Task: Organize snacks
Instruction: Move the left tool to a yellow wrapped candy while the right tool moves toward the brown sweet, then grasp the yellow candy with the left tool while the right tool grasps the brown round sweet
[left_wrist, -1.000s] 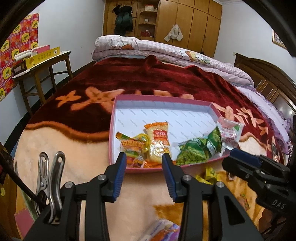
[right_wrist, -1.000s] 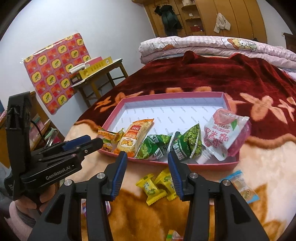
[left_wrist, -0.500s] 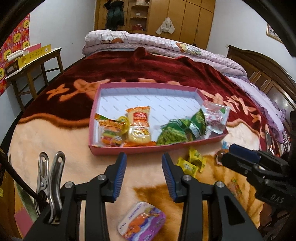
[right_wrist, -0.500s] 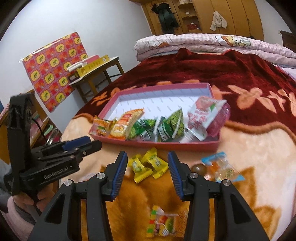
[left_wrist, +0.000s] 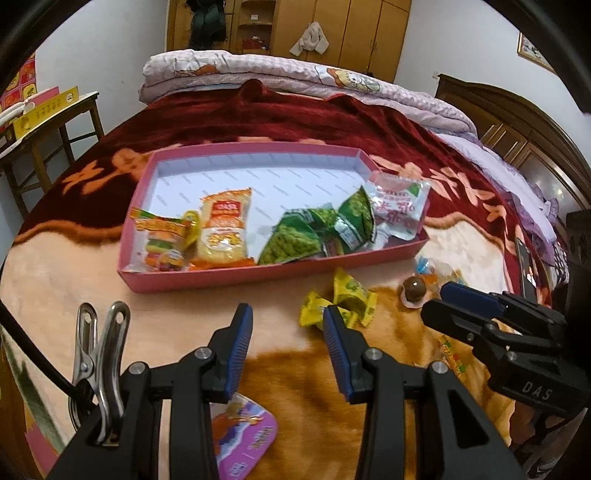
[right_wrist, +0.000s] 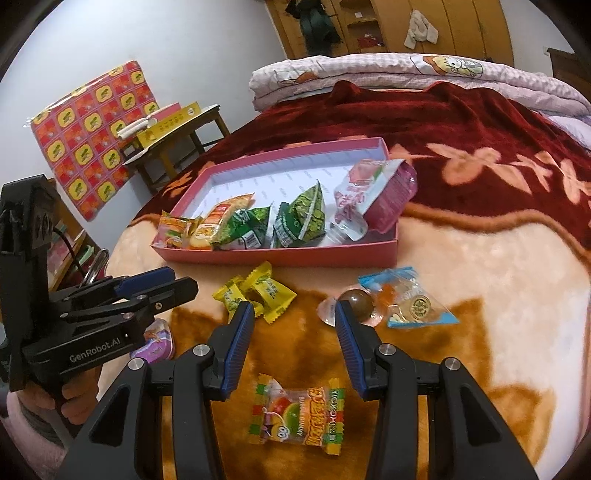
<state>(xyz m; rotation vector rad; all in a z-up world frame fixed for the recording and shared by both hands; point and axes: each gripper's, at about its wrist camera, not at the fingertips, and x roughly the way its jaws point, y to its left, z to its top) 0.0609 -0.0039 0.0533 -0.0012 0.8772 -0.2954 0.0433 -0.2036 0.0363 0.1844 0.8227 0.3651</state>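
A pink tray (left_wrist: 258, 275) (right_wrist: 295, 256) lies on the blanket and holds a gummy bag (left_wrist: 162, 236), an orange packet (left_wrist: 225, 225), green packets (left_wrist: 295, 240) (right_wrist: 299, 218) and a pink-white pouch (left_wrist: 399, 203) (right_wrist: 369, 195). Loose in front of it lie yellow candies (left_wrist: 351, 295) (right_wrist: 258, 291), a chocolate ball (left_wrist: 413, 288) (right_wrist: 356, 302), a blue packet (right_wrist: 410, 302), a gummy packet (right_wrist: 295, 413) and a purple jelly cup (left_wrist: 243, 435) (right_wrist: 157, 339). My left gripper (left_wrist: 286, 321) hovers open above the blanket, just left of the yellow candies. My right gripper (right_wrist: 293, 314) is open too, between the candies and the chocolate ball, holding nothing.
The bed carries a red and peach blanket (left_wrist: 184, 332) with a folded quilt (left_wrist: 295, 74) at its far end. A wooden side table (left_wrist: 48, 122) (right_wrist: 173, 129) stands to the left. A phone (left_wrist: 526, 266) lies at the right edge. A metal clip (left_wrist: 99, 343) hangs by my left gripper.
Both grippers have drawn back from the tray and sunk a little, so the loose snacks in front of the tray have come into view. The jaws have kept the same width.
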